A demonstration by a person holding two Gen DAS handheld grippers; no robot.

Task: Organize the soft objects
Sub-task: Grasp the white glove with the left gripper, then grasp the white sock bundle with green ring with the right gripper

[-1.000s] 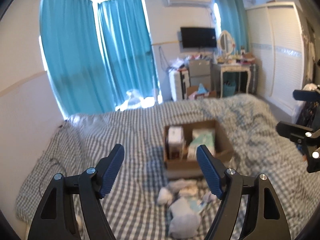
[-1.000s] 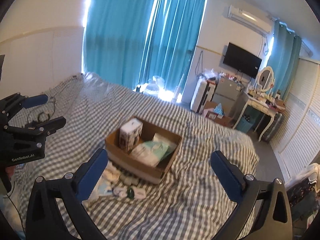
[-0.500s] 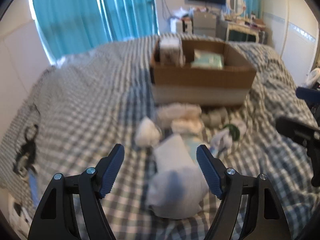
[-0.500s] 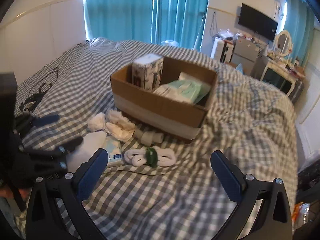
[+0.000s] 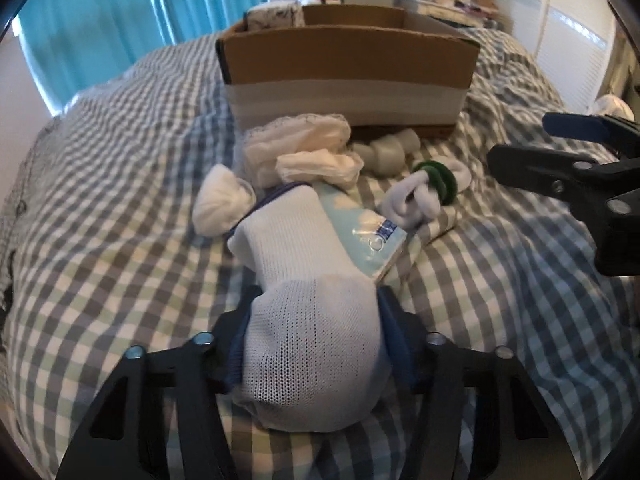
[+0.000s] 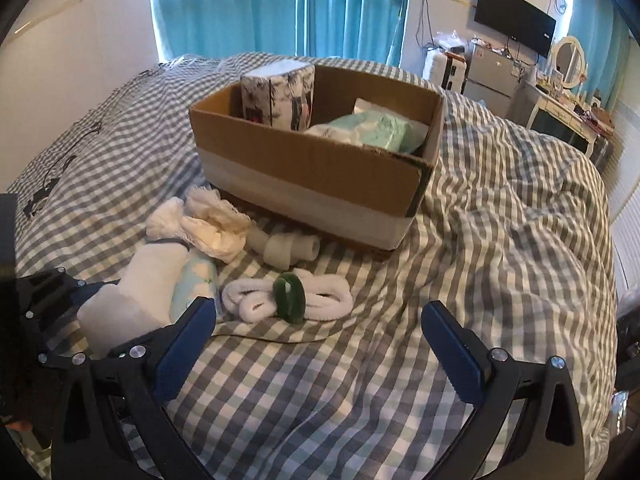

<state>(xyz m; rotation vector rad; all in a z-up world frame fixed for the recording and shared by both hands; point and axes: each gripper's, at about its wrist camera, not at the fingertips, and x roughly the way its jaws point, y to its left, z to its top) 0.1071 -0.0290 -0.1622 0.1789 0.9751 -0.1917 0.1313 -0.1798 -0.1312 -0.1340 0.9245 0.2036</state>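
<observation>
White knit sock lies on the checked bedspread, in front of the cardboard box. Left gripper closed on its near end, blue pads pressing both sides. A pale blue packet touches the sock's right side. Right gripper wide open, holding nothing, above the bedspread near a white cord bundle with green band.

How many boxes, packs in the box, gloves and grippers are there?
Cardboard box: 1
Packs in it: 2, patterned pack, mint-green pack
White knit glove: 1
Grippers: 2, left gripper, right gripper
Total: 6
</observation>
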